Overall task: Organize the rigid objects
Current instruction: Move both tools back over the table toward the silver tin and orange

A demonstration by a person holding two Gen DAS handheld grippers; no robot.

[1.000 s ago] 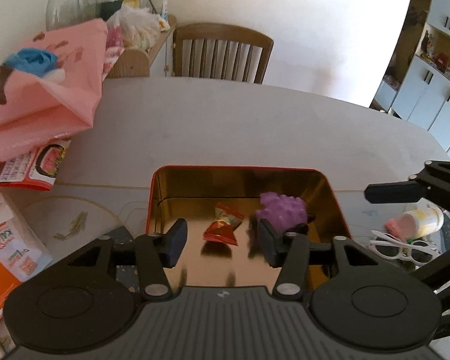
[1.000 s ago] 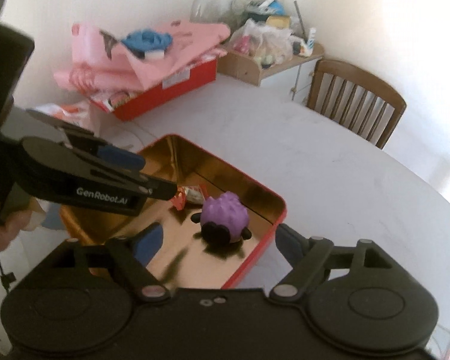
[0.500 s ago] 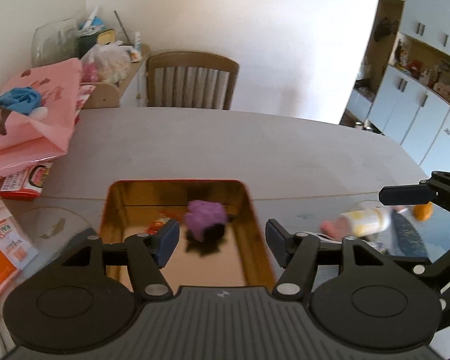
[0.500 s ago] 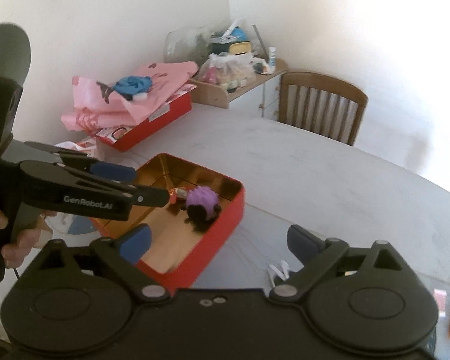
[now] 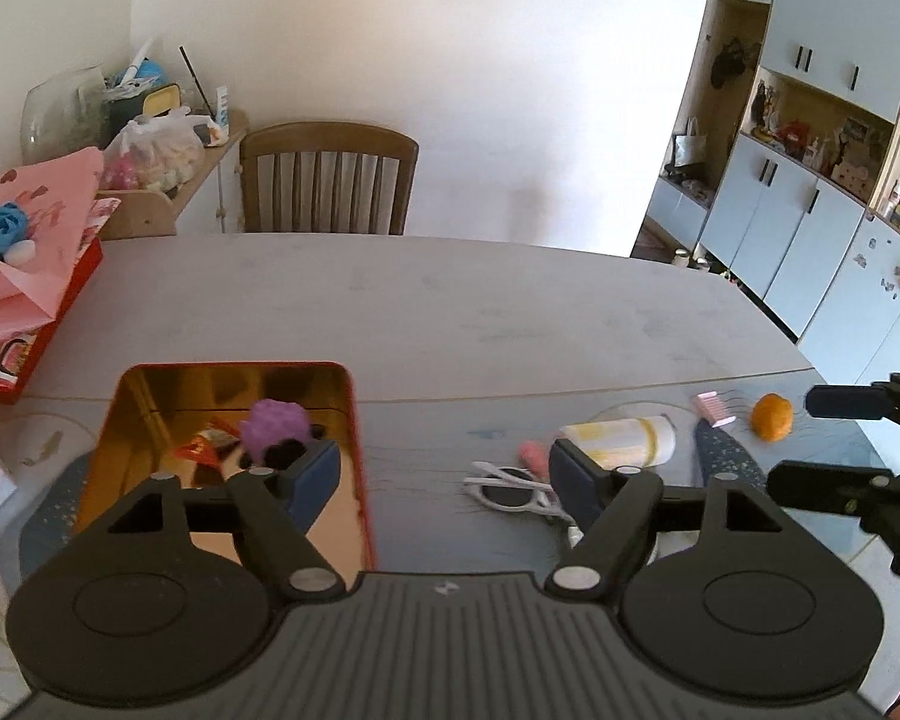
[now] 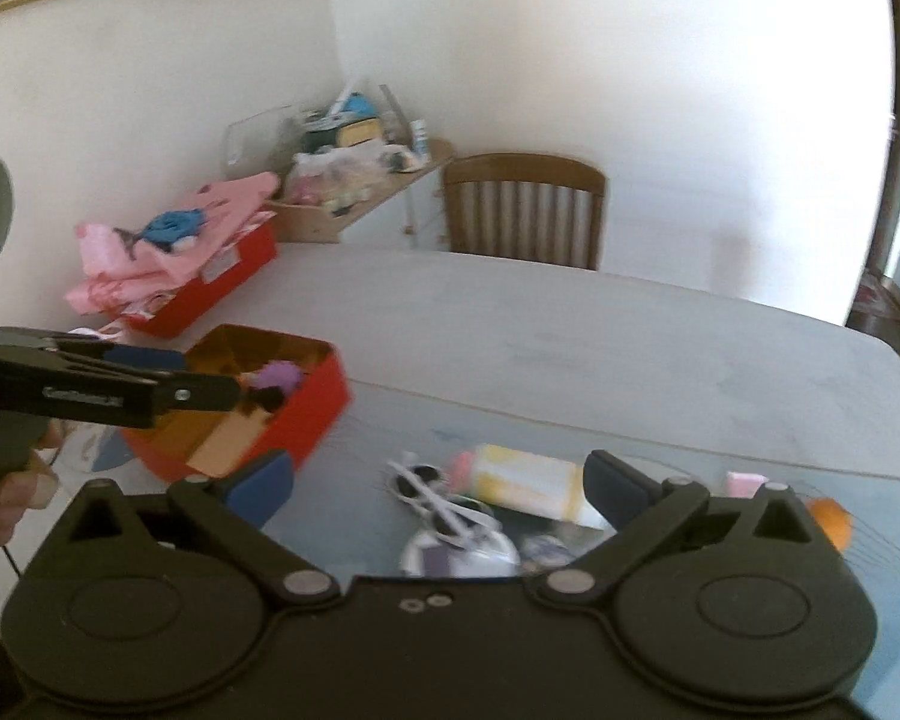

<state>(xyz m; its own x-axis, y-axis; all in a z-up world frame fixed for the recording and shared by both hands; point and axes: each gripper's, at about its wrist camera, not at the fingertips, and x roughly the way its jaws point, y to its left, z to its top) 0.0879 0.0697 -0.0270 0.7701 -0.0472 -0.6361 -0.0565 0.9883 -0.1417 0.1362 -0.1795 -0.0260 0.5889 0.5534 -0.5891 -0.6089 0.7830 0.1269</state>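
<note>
A grey oval table point(image 5: 510, 312) carries everything, with a wooden chair point(image 5: 329, 180) pushed in at its far edge. Toward the near left of the table sits an open red tin with a gold lining point(image 5: 354, 414), and inside it, near its far end, lie a purple knobbly toy point(image 5: 273, 423) and a red sweet wrapper point(image 5: 207, 441) just beside it. At the left edge of the table a red box heaped with pink cloth point(image 5: 24, 276) stands well apart from the tin. The left gripper point(image 5: 444, 471) hangs with its jaws wide apart and nothing between them, one finger over the tin, the other over the loose things on the near right of the table. The right gripper point(image 6: 438, 480) is likewise spread wide and empty above those things: a yellow and white bottle on its side point(image 5: 621, 438), white sunglasses point(image 5: 510, 489) touching it, a small pink block point(image 5: 714, 408) and an orange point(image 5: 772, 417) near the right edge
</note>
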